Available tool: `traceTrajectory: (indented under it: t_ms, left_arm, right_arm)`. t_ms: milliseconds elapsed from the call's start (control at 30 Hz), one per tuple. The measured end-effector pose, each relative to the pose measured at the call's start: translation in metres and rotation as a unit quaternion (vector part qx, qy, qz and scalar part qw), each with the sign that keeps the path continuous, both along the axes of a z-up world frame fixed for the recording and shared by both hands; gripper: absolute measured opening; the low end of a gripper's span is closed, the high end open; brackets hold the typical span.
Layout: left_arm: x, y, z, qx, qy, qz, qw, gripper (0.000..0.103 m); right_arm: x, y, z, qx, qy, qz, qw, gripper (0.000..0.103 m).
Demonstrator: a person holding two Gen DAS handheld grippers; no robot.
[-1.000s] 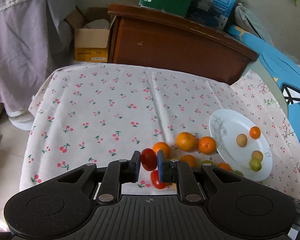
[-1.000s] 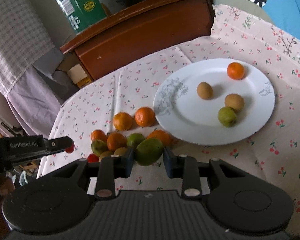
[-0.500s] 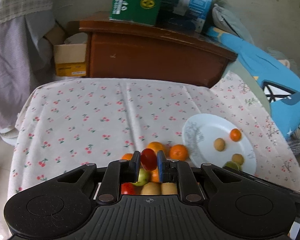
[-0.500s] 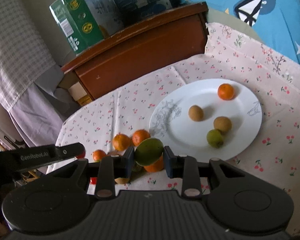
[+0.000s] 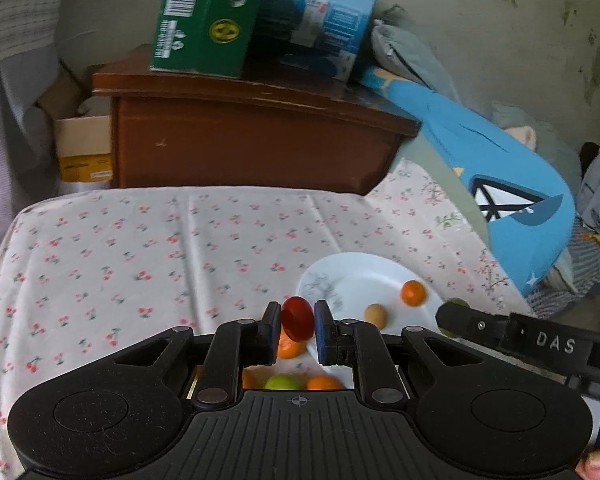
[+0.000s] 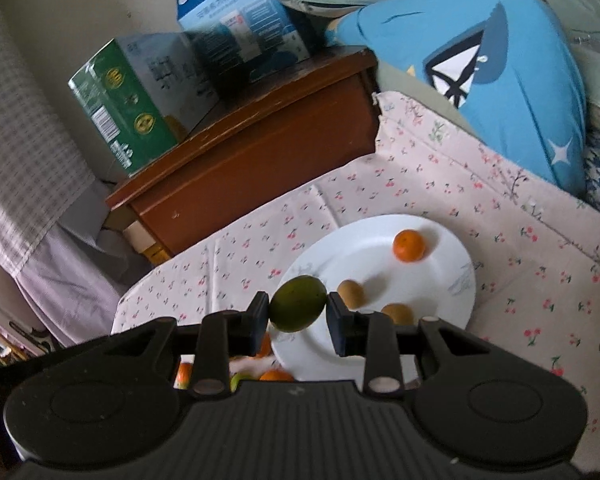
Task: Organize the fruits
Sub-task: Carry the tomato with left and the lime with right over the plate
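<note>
My left gripper (image 5: 297, 326) is shut on a small red tomato (image 5: 297, 318) and holds it high above the table. My right gripper (image 6: 298, 312) is shut on a green mango (image 6: 298, 308) above the left edge of the white plate (image 6: 452, 284). The plate also shows in the left wrist view (image 5: 356, 276). On it lie an orange (image 6: 409, 245) and two brown kiwis (image 6: 350, 293). Loose oranges and a green fruit (image 5: 282, 382) lie on the cherry-print cloth (image 5: 140, 248) under the grippers, mostly hidden.
A brown wooden cabinet (image 5: 252, 140) stands behind the table with a green box (image 5: 204, 16) and a blue box (image 5: 324, 16) on top. A blue cushion (image 5: 500, 200) lies at the right. A cardboard box (image 5: 84, 152) sits at the back left.
Both grippers have risen, each still holding its fruit. The table and plate look farther below. The right gripper's arm now shows at the right of the left wrist view.
</note>
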State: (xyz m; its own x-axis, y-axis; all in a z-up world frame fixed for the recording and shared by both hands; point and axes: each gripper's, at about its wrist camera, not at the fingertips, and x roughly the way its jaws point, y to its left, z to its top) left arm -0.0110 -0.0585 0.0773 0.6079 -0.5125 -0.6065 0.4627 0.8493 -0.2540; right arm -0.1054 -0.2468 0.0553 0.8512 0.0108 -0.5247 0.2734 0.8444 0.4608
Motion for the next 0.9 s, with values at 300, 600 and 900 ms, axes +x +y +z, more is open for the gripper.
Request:
traceTrajectory:
  t_ms: [300, 600, 900]
  left_arm:
    - [0.007, -0.032, -0.007, -0.003, 0.007, -0.035, 0.9994, 0.015]
    - [0.022, -0.062, -0.033, 0.006, 0.036, -0.062, 0.9974, 0.015]
    - [0.033, -0.081, -0.048, 0.007, 0.06, -0.08, 0.995, 0.015]
  right_arm:
    - [0.012, -0.038, 0.002, 0.005, 0.021, -0.032, 0.999, 0.031]
    - [0.024, -0.058, -0.02, 0.04, 0.066, -0.067, 0.995, 0.031]
    - [0.036, -0.066, -0.034, 0.05, 0.092, -0.085, 0.991, 0.031]
